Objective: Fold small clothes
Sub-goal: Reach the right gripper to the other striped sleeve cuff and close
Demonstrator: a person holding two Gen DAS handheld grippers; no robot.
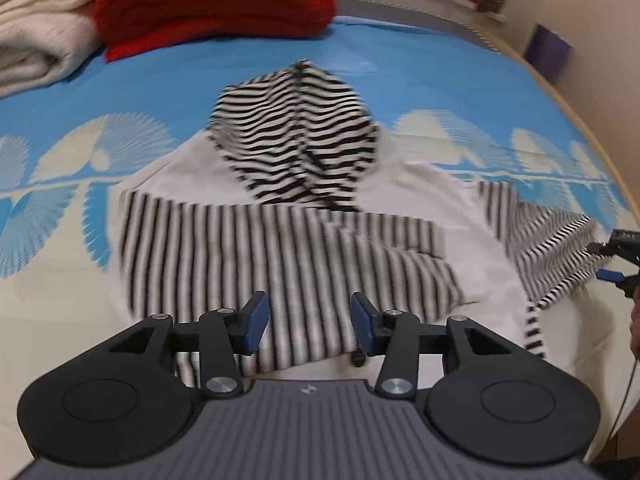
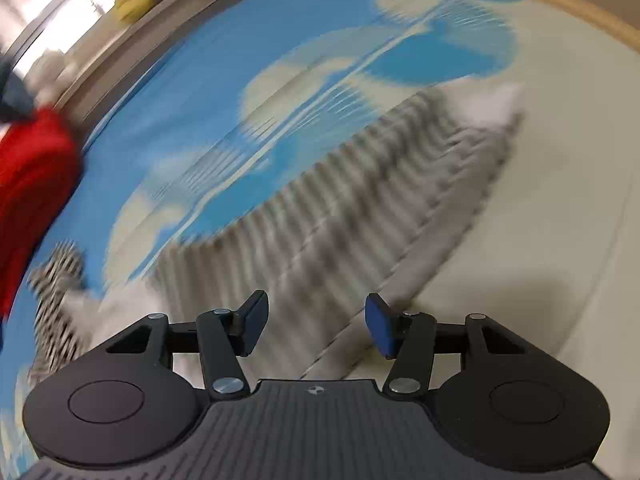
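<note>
Striped hooded top (image 1: 280, 248) lies spread on the blue-patterned bed (image 1: 440, 80), near side, hood (image 1: 296, 136) pointing far. One sleeve seems folded across the body; the right sleeve (image 1: 552, 256) still sprawls. Left claw (image 1: 308, 320) and right claw (image 2: 316, 324) both gape half-open, empty. Most folding remains.

Small hooded garment (image 1: 280, 248), white with black-and-white stripes, lies flat at frame centre; striped hood (image 1: 296, 136) spread above, one striped sleeve folded across the body, another trailing right.
</note>
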